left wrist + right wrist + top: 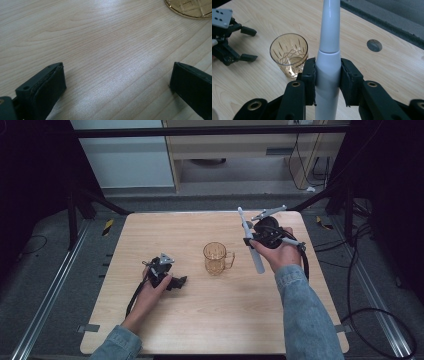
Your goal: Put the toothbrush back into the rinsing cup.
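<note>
Toothbrush (329,62) clamped in right hand-held gripper (328,82) beside amber mug (216,258); left hand-held gripper (117,85) jaws apart, w/ nothing between.

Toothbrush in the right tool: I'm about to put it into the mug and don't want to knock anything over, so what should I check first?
1. Grip: the right tool has both pads pressed on the white toothbrush handle. Ok.
2. Mug upright: the amber glass mug stands on its base on the table. Ok.
3. Mug empty: nothing shows inside it in the right gripper view. Ok.
4. Toothbrush lined up over the mug: it is held beside the mug, to its right in the high view. Not ok.
5. Left tool out of the way: it rests open on the table, left of the mug and apart from it. Ok.
6. Bristle end: too small to make out. Cannot tell.
</note>
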